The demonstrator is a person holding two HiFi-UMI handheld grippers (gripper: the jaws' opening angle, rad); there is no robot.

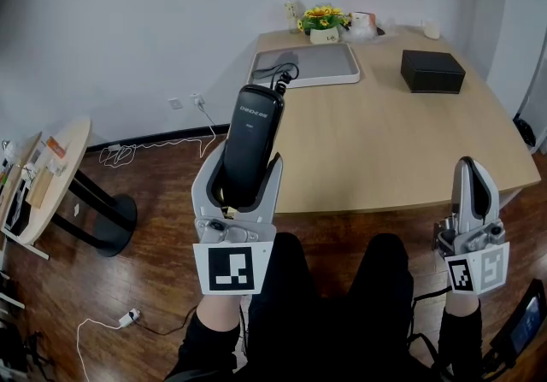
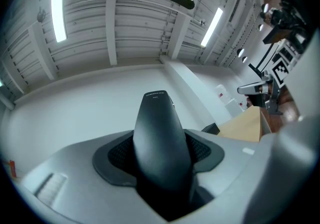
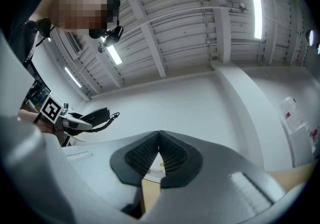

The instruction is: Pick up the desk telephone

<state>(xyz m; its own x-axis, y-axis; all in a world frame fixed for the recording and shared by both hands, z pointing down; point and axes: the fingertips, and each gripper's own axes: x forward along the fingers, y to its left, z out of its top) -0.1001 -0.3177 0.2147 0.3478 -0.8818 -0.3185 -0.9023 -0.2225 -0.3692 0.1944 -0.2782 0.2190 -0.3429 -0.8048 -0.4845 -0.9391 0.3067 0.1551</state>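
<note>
A black telephone handset [image 1: 254, 143] stands upright between the fingers of my left gripper [image 1: 244, 168], which is shut on its lower half. A black curly cord [image 1: 282, 77] leaves its top end, toward the table. In the left gripper view the handset [image 2: 161, 143] fills the gap between the dark pads [image 2: 117, 154]. My right gripper [image 1: 473, 171] is held at the lower right beside the table's near edge, shut with nothing in it; its pads [image 3: 145, 154] meet at the tips. The right gripper view also shows the handset [image 3: 92, 117] far left.
A light wooden table [image 1: 385, 141] lies ahead, carrying a grey tray [image 1: 308, 64], a black box [image 1: 433, 71] and a small pot of yellow flowers [image 1: 323, 21] at the back. A round side table [image 1: 51, 179] stands left on the dark wood floor. The person's legs are below.
</note>
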